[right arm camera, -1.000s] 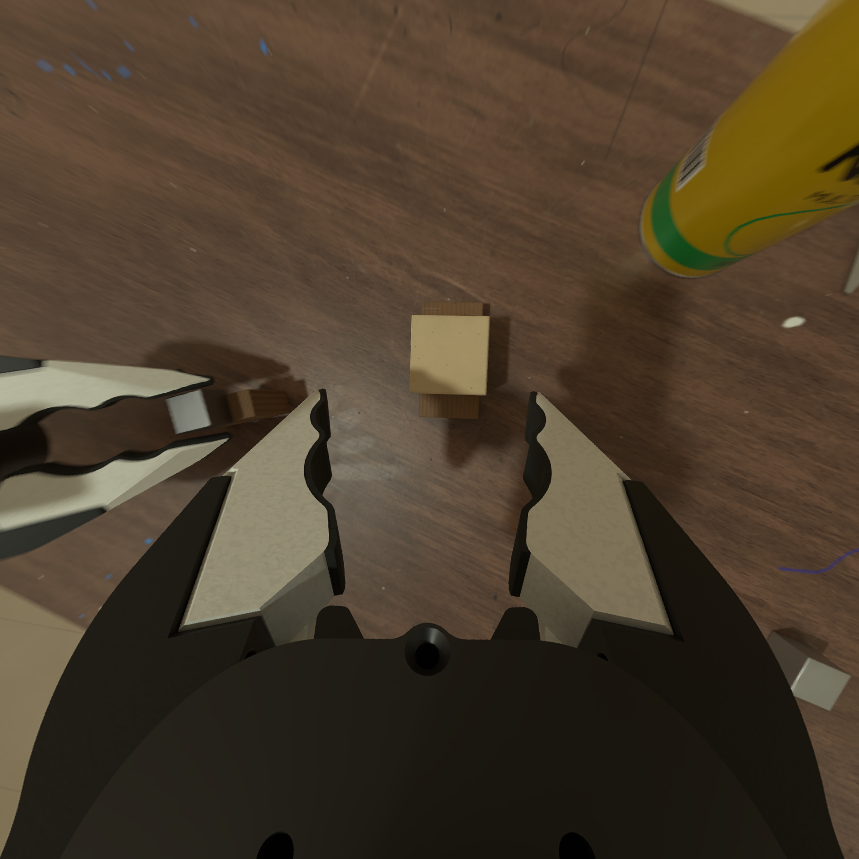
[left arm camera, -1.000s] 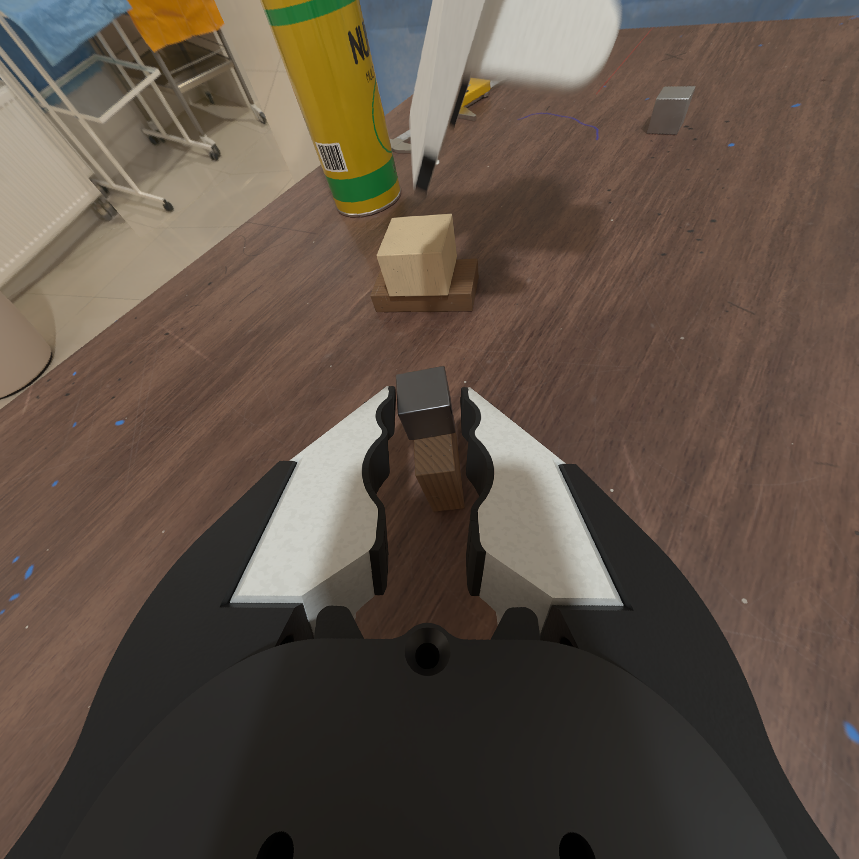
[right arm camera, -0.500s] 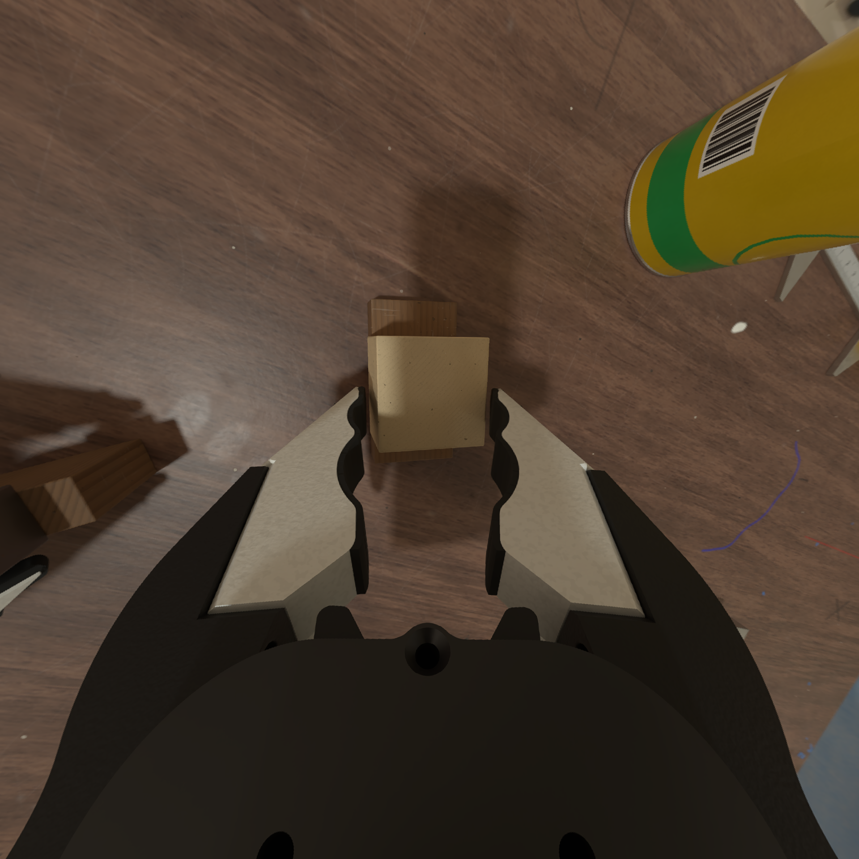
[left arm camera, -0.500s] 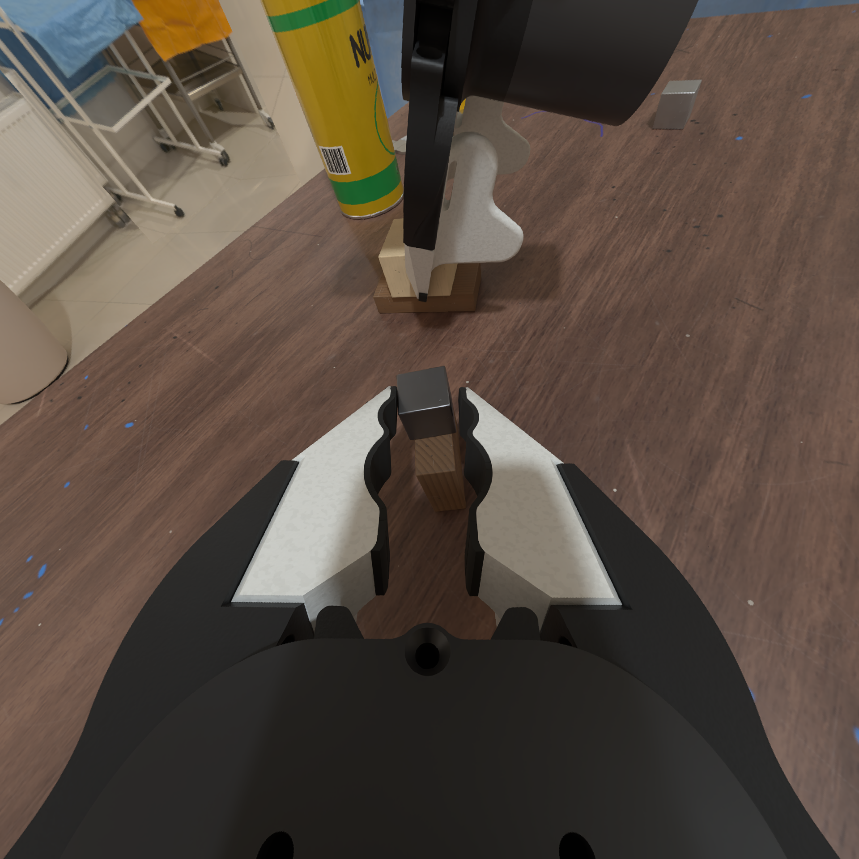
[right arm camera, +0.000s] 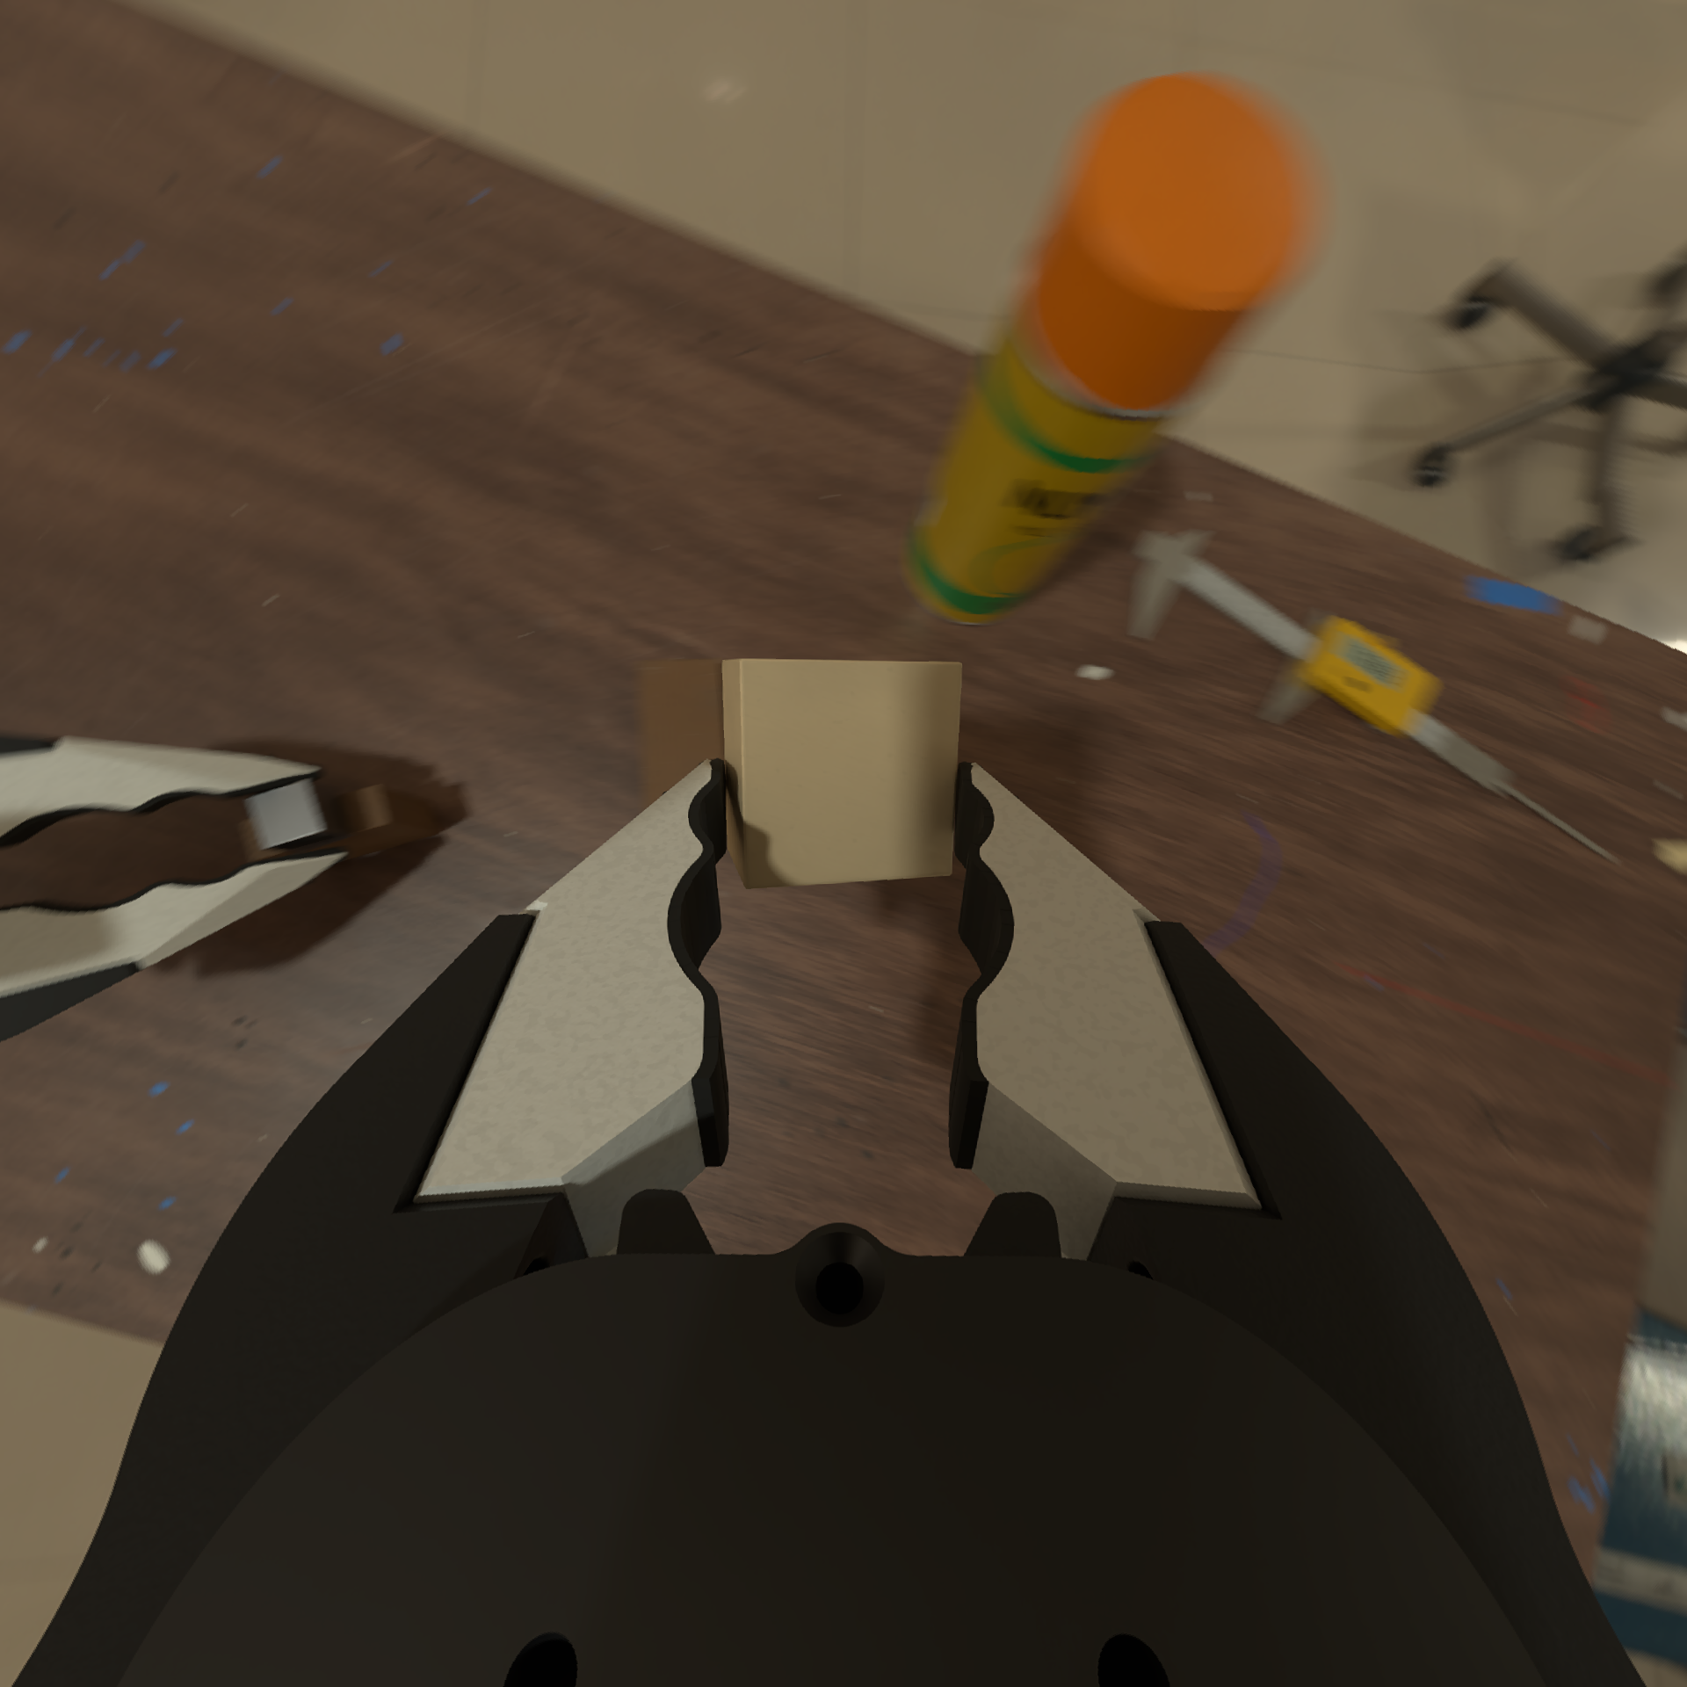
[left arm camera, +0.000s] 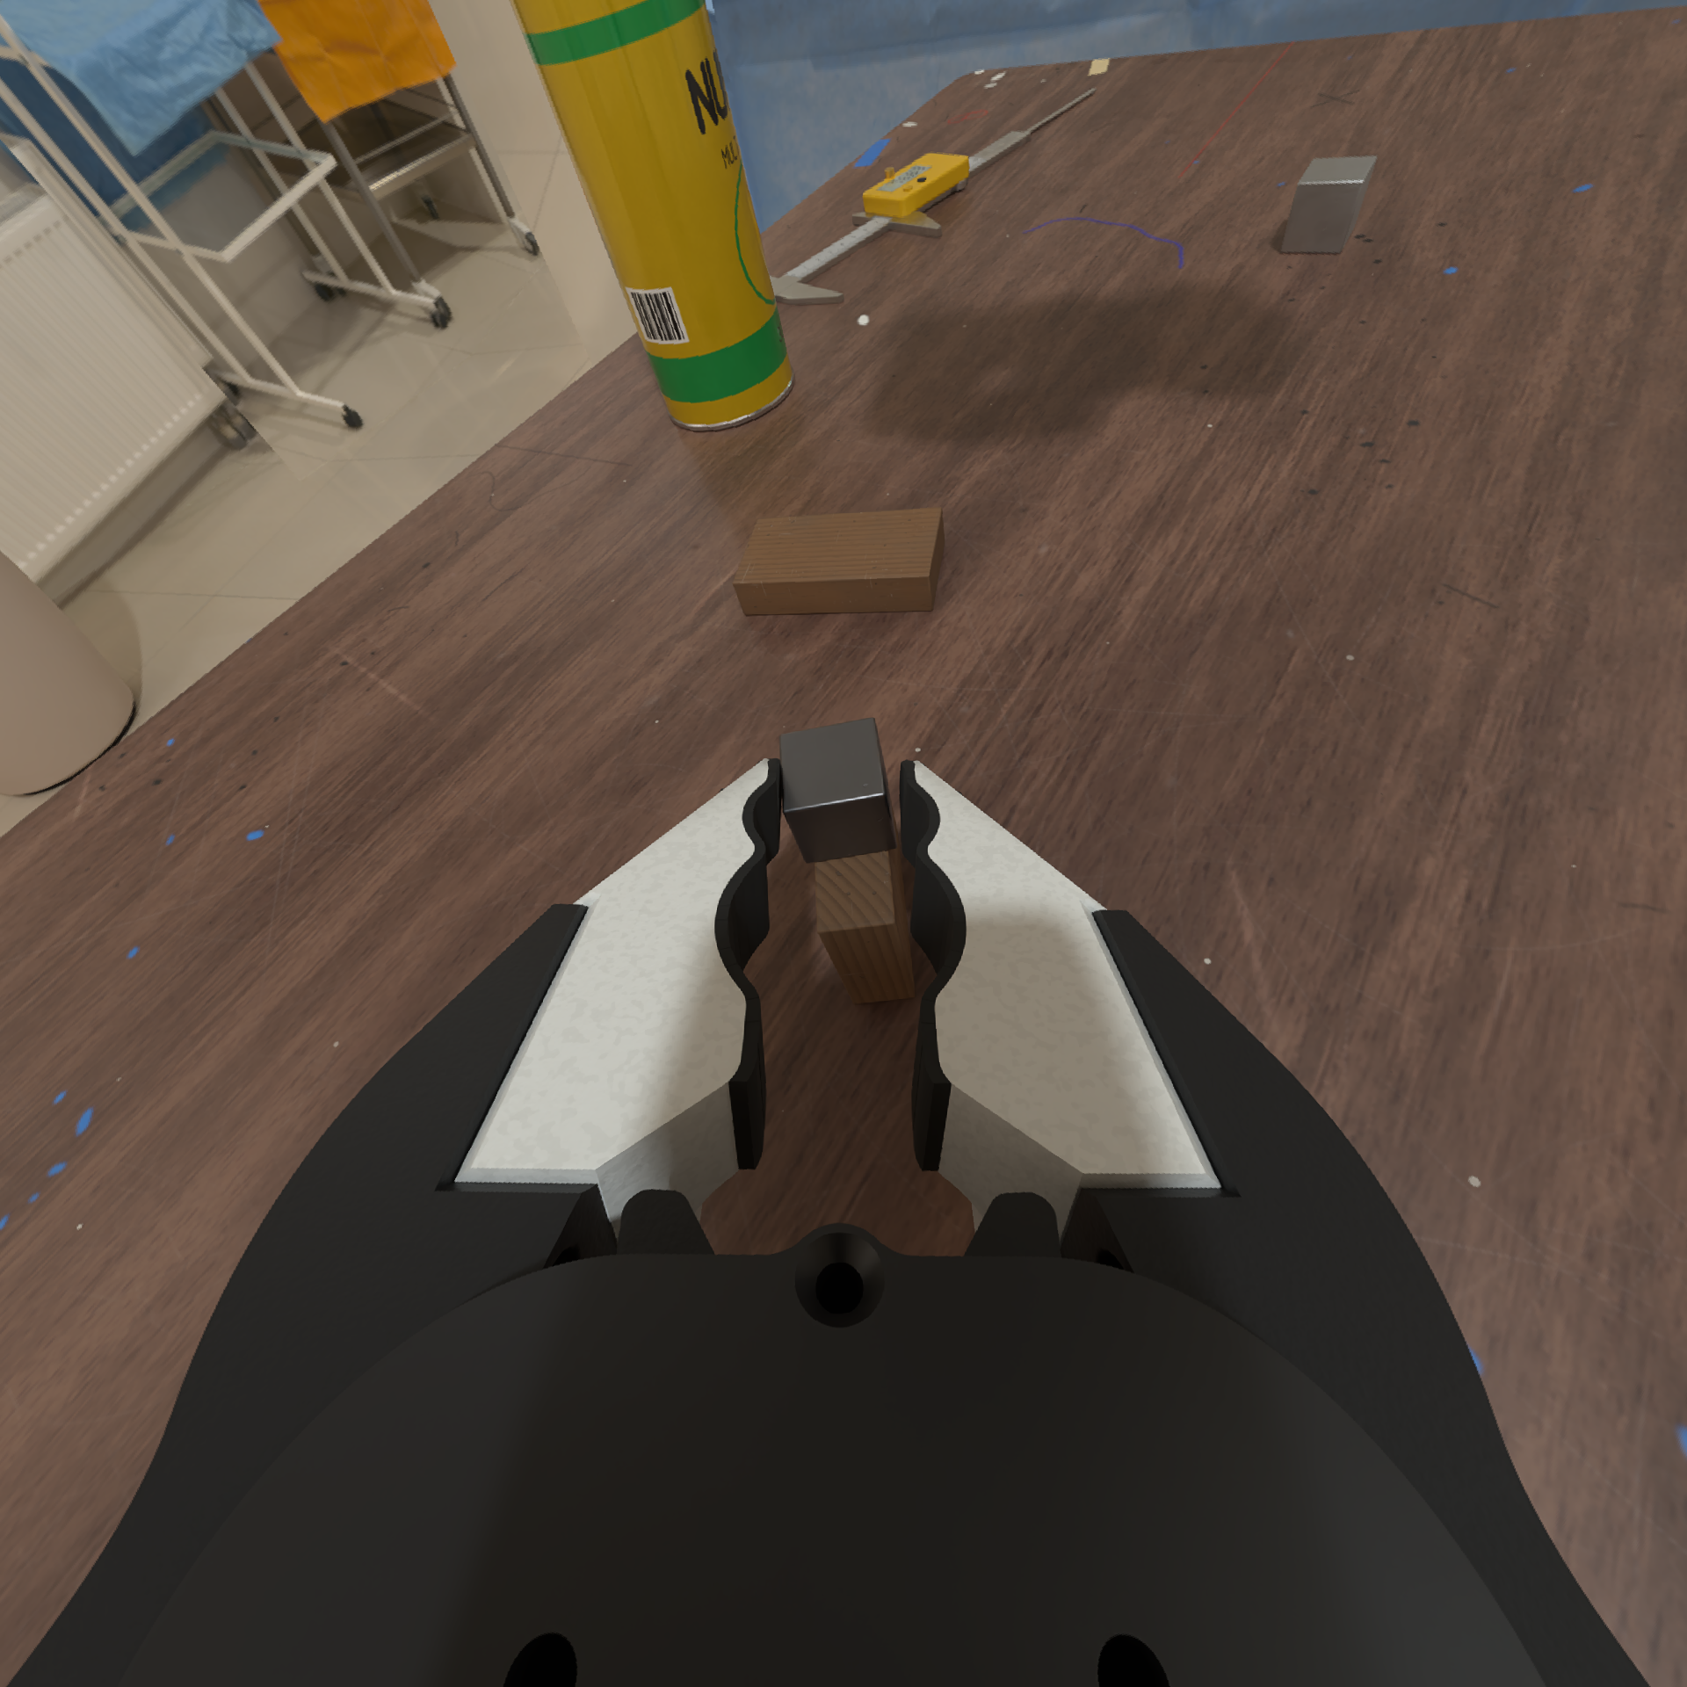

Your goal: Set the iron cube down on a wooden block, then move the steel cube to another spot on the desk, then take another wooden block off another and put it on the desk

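Observation:
My left gripper [left arm camera: 840,776] is shut on the dark iron cube [left arm camera: 835,790], which sits on top of an upright wooden block [left arm camera: 863,922] on the desk. My right gripper [right arm camera: 840,785] is shut on the pale wooden block [right arm camera: 840,767] and holds it in the air above the desk. The flat brown wooden block [left arm camera: 840,561] lies bare on the desk; it shows just behind the pale block in the right wrist view [right arm camera: 675,721]. The steel cube [left arm camera: 1324,205] stands at the far right. The left gripper [right arm camera: 301,817] also shows at the left of the right wrist view.
A tall yellow spray can [left arm camera: 675,228] with an orange cap [right arm camera: 1178,228] stands near the desk's left edge. A yellow caliper [left arm camera: 913,187] lies beyond it. Past the edge are floor, wheeled racks [left arm camera: 274,210] and an office chair base [right arm camera: 1570,402].
My right gripper closed on the pale block, lifted it off the brown block and rose out of the left wrist view. The left gripper has not moved.

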Motion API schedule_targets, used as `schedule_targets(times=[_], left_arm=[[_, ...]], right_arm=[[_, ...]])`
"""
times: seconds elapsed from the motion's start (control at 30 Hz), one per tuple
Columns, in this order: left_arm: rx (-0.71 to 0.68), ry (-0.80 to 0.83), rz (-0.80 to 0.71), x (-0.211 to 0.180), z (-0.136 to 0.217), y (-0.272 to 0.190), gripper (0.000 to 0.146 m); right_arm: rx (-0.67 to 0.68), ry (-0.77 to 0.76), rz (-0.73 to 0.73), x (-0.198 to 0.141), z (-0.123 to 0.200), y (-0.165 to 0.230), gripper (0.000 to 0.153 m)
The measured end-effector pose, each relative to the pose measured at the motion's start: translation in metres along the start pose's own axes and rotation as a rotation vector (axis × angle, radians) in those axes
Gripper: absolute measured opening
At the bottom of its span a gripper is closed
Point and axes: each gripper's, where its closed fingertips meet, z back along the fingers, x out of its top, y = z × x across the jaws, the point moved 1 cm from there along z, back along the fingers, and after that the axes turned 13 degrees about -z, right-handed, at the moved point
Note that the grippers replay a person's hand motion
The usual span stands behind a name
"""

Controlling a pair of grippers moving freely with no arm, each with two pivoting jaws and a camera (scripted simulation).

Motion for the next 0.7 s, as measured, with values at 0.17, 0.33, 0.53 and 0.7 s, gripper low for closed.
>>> schedule_targets(times=[0.17, 0.33, 0.53, 0.7], left_arm=[[0.003, 0.000, -0.003, 0.000, 0.000, 0.000, 0.025], [0.000, 0.000, -0.001, 0.000, 0.000, 0.000, 0.025], [0.001, 0.000, -0.004, 0.000, 0.000, 0.000, 0.025], [-0.001, -0.001, -0.003, 0.000, 0.000, 0.000, 0.025]], right_arm=[[-0.163, 0.033, -0.140, -0.021, 0.032, -0.101, 0.050], [-0.187, 0.236, -0.030, -0.064, -0.018, -0.139, 0.050], [-0.085, 0.357, 0.000, -0.088, -0.082, -0.135, 0.050], [-0.091, 0.408, 0.061, -0.103, -0.111, -0.139, 0.050]])
